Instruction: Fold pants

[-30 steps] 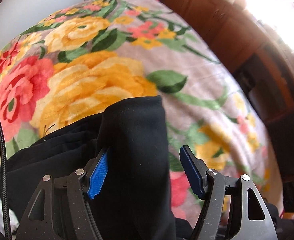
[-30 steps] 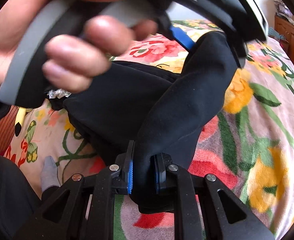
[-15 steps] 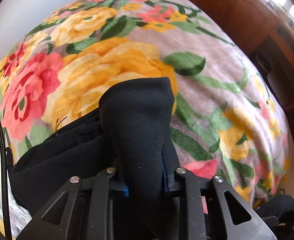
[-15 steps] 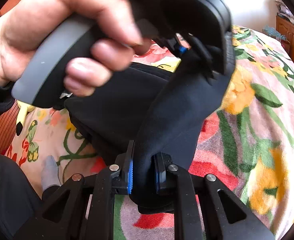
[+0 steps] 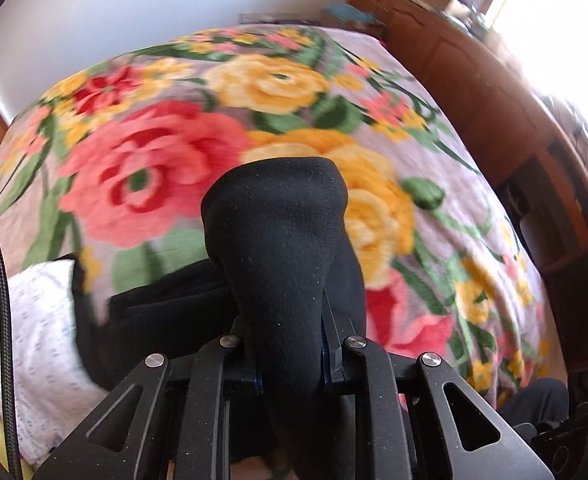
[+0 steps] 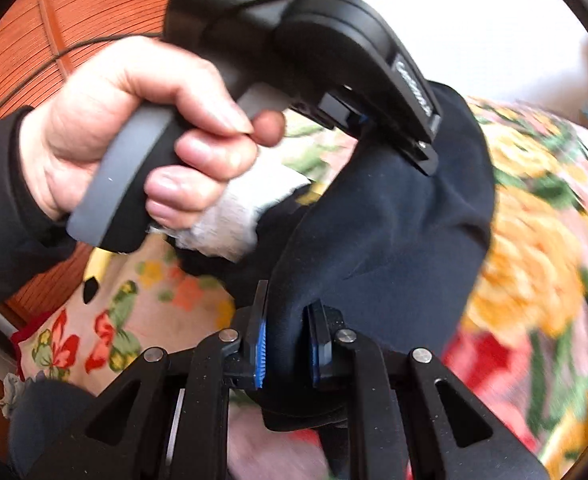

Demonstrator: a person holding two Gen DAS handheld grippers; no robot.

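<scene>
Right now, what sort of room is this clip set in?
Most likely a bedroom in a home. The black pants are being handled over a bed covered by a floral blanket, a wooden cabinet runs along the side, and a white wall stands behind the bed.

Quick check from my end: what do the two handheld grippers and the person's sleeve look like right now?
Both grippers, left gripper and right gripper, have black frames with triangular cut-outs, silver screw heads and ribbed blue pads. The left one's handle is grey and black, with white lettering on its body. A black cable runs beside it. The sleeve is black.
</scene>
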